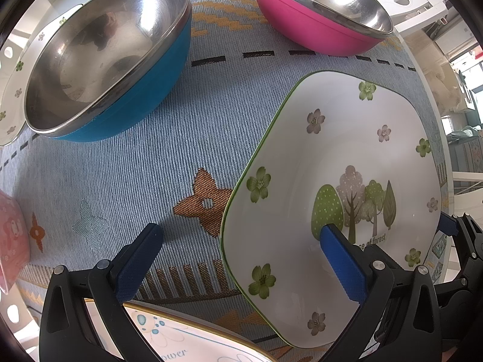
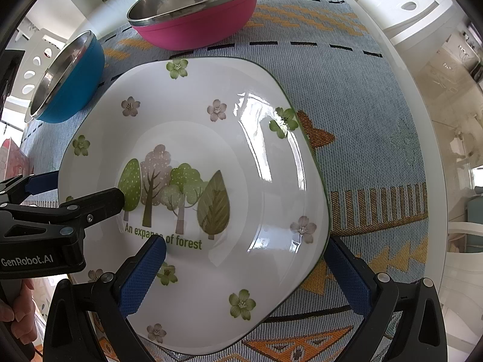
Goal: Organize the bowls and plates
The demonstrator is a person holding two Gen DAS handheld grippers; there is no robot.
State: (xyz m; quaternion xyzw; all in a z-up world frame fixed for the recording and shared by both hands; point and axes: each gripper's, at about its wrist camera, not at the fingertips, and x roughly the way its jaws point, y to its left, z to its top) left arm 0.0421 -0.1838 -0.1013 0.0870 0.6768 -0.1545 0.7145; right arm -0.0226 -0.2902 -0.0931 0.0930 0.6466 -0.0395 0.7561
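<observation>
Pink patterned object (image 1: 10,235) and gold-rimmed plate (image 1: 193,347) cropped by the left-wrist frame edge, identity of the former unclear

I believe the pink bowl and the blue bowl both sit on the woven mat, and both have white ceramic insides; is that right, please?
Not quite: the right wrist view shows the pink bowl and the blue bowl on the woven mat, but their insides are shiny metal, not white ceramic.

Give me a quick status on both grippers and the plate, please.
Both grippers open: left gripper, right gripper straddling forest plate. Plate flat on mat. Blue bowl, pink bowl beyond.
</observation>
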